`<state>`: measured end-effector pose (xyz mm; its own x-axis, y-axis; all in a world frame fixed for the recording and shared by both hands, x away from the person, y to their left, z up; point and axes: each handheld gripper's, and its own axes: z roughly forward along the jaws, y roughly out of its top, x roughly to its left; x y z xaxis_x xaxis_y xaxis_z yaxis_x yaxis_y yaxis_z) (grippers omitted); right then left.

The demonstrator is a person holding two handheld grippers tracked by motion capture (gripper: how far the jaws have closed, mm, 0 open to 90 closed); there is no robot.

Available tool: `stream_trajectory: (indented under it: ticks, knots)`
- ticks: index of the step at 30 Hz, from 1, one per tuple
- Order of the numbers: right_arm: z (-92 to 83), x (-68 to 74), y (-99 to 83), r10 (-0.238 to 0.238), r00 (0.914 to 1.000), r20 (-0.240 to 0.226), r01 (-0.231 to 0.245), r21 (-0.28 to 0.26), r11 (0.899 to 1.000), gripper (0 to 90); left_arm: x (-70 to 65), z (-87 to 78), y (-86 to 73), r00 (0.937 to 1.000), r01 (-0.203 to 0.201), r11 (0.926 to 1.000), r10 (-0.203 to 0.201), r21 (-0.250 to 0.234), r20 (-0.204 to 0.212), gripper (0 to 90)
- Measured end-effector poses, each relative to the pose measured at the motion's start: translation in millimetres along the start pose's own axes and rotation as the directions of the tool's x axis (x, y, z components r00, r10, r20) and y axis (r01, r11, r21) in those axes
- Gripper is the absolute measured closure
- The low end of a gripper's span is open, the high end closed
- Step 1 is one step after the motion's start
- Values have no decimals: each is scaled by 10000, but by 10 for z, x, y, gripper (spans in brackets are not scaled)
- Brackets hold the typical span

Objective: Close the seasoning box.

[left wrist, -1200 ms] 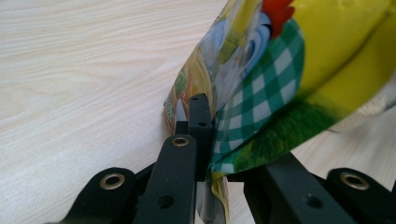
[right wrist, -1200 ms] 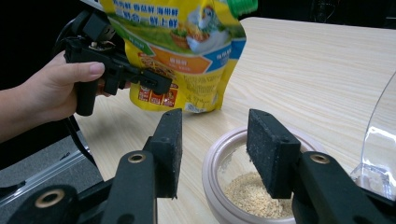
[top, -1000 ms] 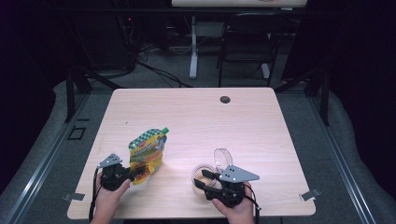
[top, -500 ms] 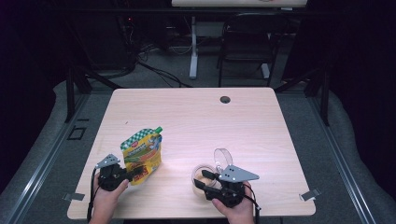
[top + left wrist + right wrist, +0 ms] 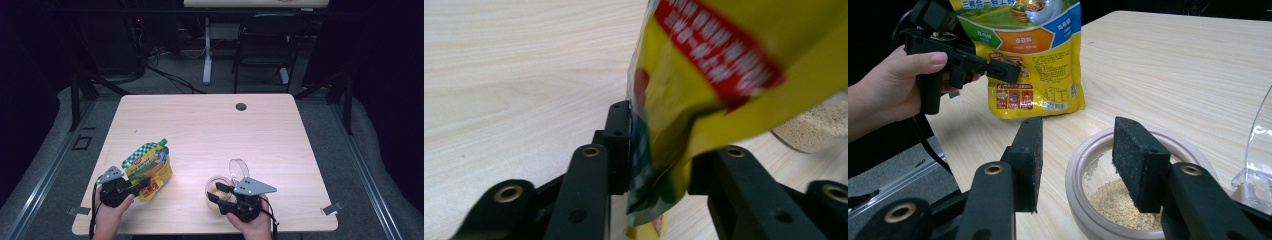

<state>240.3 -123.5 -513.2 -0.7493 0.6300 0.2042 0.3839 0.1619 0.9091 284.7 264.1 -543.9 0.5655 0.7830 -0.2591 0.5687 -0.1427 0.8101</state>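
Table (image 5: 210,125): pale wood top, with a small dark round grommet (image 5: 241,106) near its far edge.
Pouch (image 5: 148,169): yellow stand-up food pouch with a green checked top and a green spout, at the near left of the table; its bottom edge rests on the wood and it leans a little.
Jar (image 5: 216,188): clear glass jar with a pinkish rim, open at the top, at the near right of the table, well apart from the pouch; a layer of pale tan grains (image 5: 1115,202) lies in its bottom.
Lid (image 5: 239,168): clear hinged lid standing up at the far side of the jar.
Left gripper (image 5: 142,185): held low at the pouch's near left corner. Its jaws have just been opening, with the pouch's lower edge between them. In the left gripper view one pad lies against the foil, and the other stands a little off it.
Right gripper (image 5: 1083,165): jaws spread wide, one pad outside the jar's rim, the other over its mouth; neither presses on the glass.
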Motion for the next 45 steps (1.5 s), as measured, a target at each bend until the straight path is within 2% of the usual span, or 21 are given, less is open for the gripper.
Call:
stream_trajectory:
  ticks: [9,11,15,21,25,32,36,43,45]
  knots:
    - [-6,-1,0,-58,10000,59,58,22,10000,555,-88,-120,40,9996,-296,9987,296,-422,3,567]
    - [-12,-2,3,-53,10000,60,53,2,10000,554,-90,-133,38,9997,-251,9984,254,-504,55,519]
    - [-19,-3,5,-80,9999,91,79,31,10000,554,-106,-155,14,9998,-133,9976,142,-676,125,488]
    - [-34,-15,7,-31,10000,56,31,-29,10000,554,-146,-220,-45,9997,-184,9981,175,-590,-156,421]
    - [-38,-13,10,-47,10000,56,47,-39,10000,553,-149,-245,-63,9998,-84,9981,73,-610,-185,417]
    - [-36,-16,10,-38,10000,62,38,-35,10000,552,-183,-219,-63,9995,-133,9980,115,-611,-303,401]
    - [-40,-13,6,-161,9998,82,161,3,9999,549,-198,-229,-116,9990,-153,9991,136,-404,-417,372]
    - [-52,-6,14,-237,9997,59,237,5,9997,541,-213,-256,-114,9990,-95,9980,67,-618,-450,342]
    - [-57,-4,17,-284,9996,58,284,-21,9996,537,-229,-273,-127,9978,-327,9971,286,-692,-593,321]
